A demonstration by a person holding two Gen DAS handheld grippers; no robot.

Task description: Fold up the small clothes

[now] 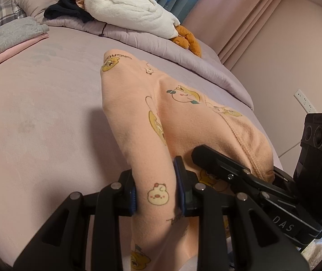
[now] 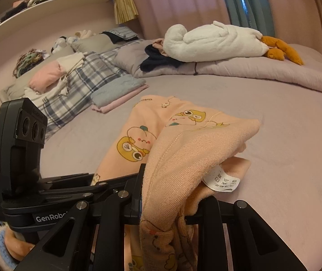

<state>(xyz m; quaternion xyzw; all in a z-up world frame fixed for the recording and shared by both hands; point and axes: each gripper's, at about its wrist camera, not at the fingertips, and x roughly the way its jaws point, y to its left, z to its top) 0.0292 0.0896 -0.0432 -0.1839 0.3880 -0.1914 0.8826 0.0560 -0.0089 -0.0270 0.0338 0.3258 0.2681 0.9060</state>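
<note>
Left gripper (image 1: pixel 156 194) clamps peach cartoon-print garment (image 1: pixel 138 117) edge; right gripper (image 2: pixel 172 194) pinches same garment's bunched fabric, lifted above bed (image 2: pixel 274 124); folded clothes stack (image 2: pixel 118 92) far left.

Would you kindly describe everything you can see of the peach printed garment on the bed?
The peach garment is soft knit fabric printed with yellow cartoon animals, with stitched seams and a white care label. It is bunched and partly lifted: the left tool and the right tool each pinch a near fold, while its far end rests on the mauve bed sheet.
</note>
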